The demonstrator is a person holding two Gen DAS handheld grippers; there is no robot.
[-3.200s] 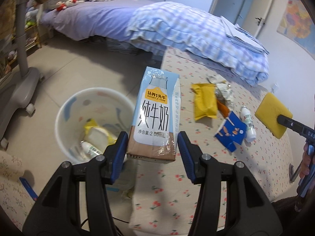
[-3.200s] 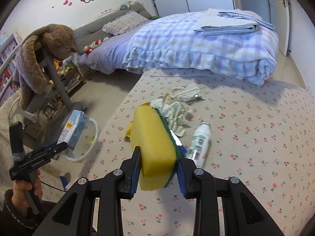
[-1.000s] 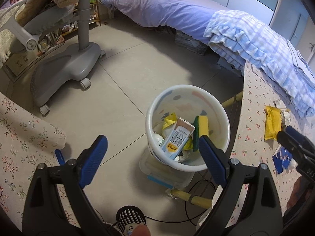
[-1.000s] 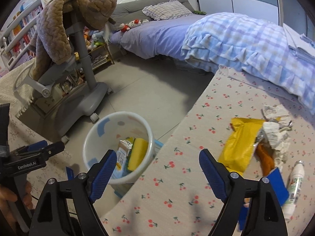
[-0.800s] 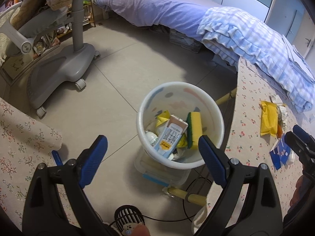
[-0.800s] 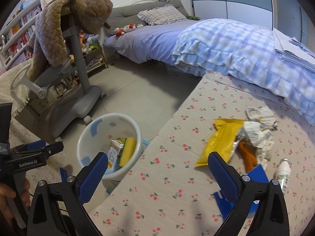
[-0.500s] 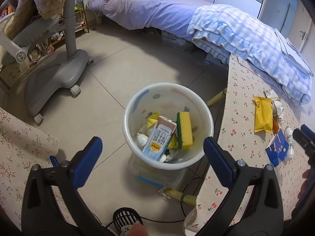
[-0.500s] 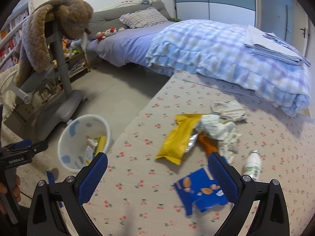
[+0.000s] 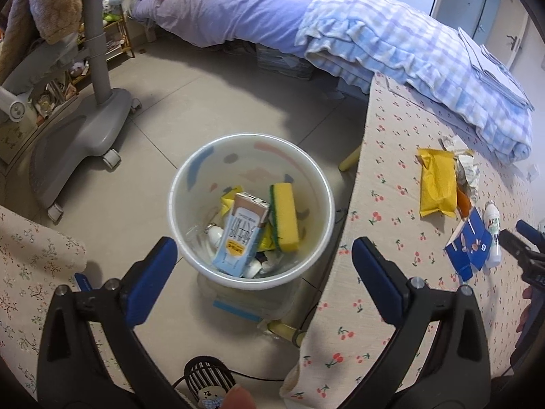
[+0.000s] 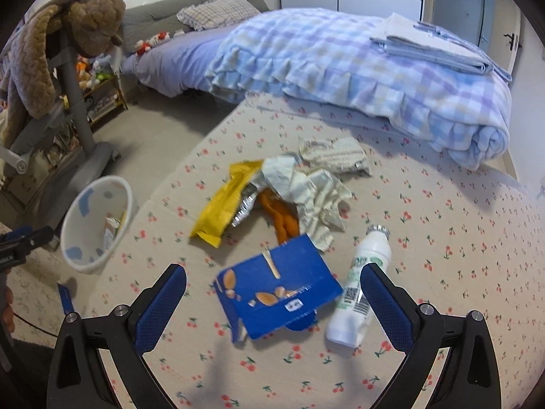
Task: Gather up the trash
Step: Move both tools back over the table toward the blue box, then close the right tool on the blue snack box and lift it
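The left hand-held gripper hangs over the white bin on the floor, its blue-padded jaws spread as wide as they go with nothing between them. Inside the bin lie a milk carton tilted on its side, a yellow sponge with a green edge leaning just right of it and touching it, and smaller scraps beneath that are hard to make out. The bin stands just left of the bench, which is draped in a cherry-print cloth. The right hand-held gripper is above the bench, jaws likewise fully apart and empty, with a flattened blue box printed with almonds lying on the cloth between them. A white bottle lies on its side just right of the box. Farther off sit a yellow wrapper, an orange scrap and crumpled paper bunched together. A bed with a checked blanket lies beyond the far edge of the bench.
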